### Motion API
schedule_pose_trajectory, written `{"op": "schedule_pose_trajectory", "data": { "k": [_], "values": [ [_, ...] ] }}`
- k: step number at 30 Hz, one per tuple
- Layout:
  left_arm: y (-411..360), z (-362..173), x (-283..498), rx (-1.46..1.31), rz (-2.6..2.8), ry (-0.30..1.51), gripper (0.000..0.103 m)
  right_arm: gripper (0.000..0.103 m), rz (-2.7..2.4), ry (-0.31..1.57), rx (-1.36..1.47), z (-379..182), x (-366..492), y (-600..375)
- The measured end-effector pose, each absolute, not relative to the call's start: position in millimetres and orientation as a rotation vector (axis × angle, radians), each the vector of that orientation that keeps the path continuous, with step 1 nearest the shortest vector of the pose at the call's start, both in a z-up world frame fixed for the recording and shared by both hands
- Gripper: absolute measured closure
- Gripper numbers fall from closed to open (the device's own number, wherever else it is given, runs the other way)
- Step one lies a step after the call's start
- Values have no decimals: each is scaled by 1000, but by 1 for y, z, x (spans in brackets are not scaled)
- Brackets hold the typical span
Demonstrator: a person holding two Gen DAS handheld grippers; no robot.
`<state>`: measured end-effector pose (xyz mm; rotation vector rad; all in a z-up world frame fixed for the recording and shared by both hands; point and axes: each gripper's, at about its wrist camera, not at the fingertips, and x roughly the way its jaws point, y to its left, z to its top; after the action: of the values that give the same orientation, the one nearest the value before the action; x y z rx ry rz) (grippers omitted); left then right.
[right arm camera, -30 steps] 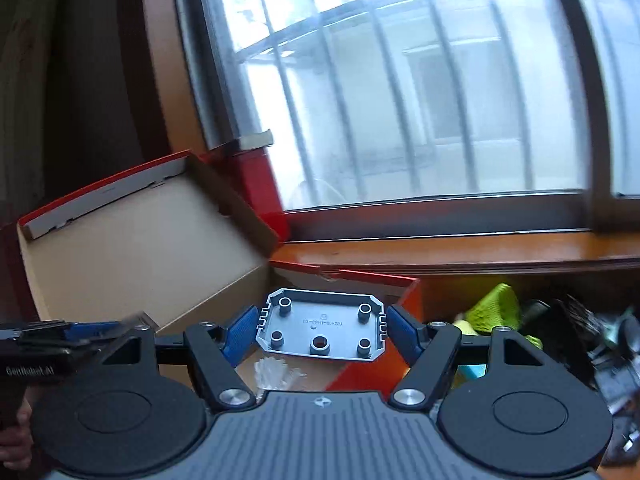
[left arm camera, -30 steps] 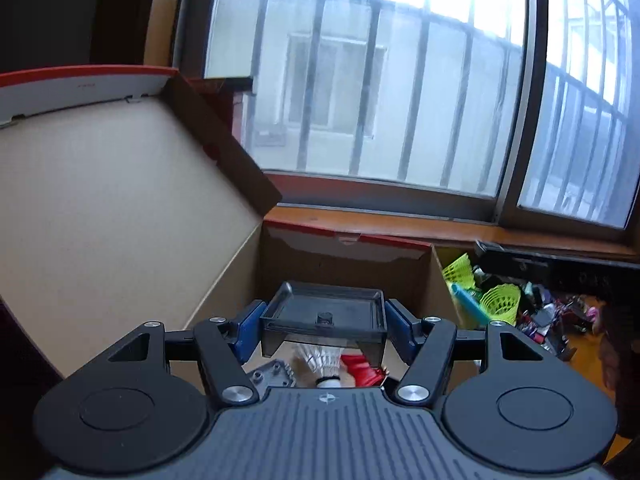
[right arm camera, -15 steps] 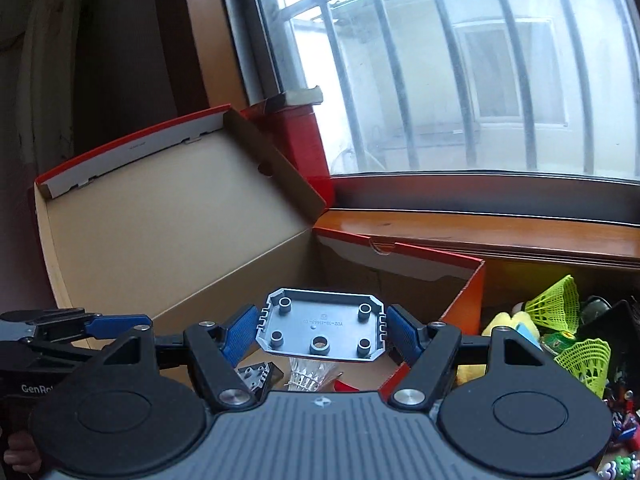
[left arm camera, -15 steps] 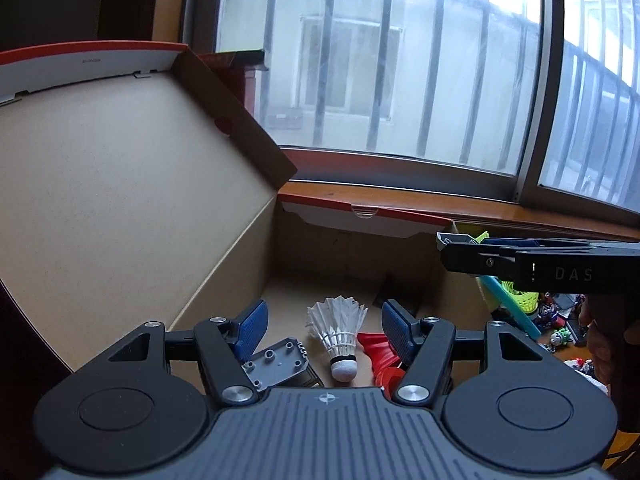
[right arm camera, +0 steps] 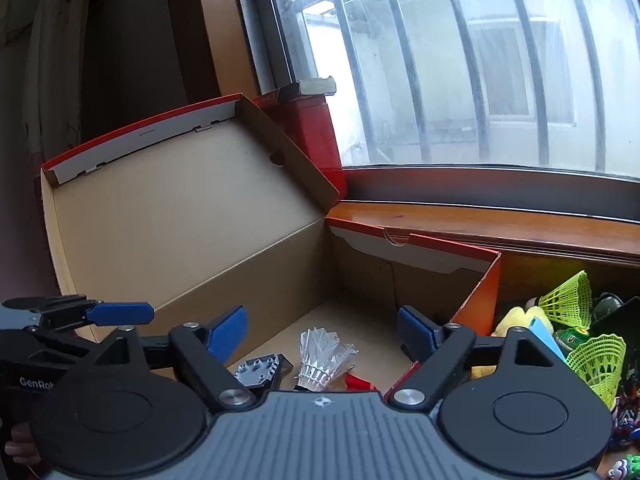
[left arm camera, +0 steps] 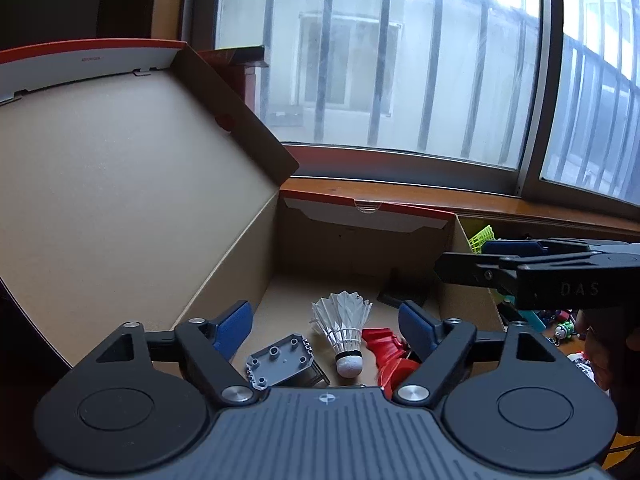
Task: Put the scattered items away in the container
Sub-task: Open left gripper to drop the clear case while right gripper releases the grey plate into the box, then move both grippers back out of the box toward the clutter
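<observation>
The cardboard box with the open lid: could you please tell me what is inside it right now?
Inside the cardboard box: a white shuttlecock, a grey plastic part, a red plastic piece and a dark flat item. The gripper bodies hide its near floor.

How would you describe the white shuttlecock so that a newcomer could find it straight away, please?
Find the open cardboard shoebox under the barred window. On its floor lies the white feather shuttlecock, between a grey studded plastic plate and a red plastic piece. Unlike the neon-green mesh shuttlecocks outside, it is feathered, with a black-banded cork.

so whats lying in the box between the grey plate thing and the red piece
A white feather shuttlecock lies between the grey studded plate and the red piece on the box floor, cork end toward the camera. The left wrist view shows it best.
</observation>
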<state>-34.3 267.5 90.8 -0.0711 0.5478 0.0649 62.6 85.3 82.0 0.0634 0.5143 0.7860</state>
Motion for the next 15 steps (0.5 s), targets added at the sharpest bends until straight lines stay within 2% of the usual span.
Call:
{"op": "schedule_pose_trajectory", "data": {
  "k": [3, 9, 15],
  "values": [
    [267, 90, -33, -71, 49, 553, 16, 10, 765, 506, 66, 81, 55, 83],
    [265, 88, -25, -66, 20, 573, 11, 5, 695, 528, 83, 76, 41, 73],
    [261, 84, -17, -48, -2, 601, 2, 2, 623, 538, 51, 75, 24, 69]
  ]
}}
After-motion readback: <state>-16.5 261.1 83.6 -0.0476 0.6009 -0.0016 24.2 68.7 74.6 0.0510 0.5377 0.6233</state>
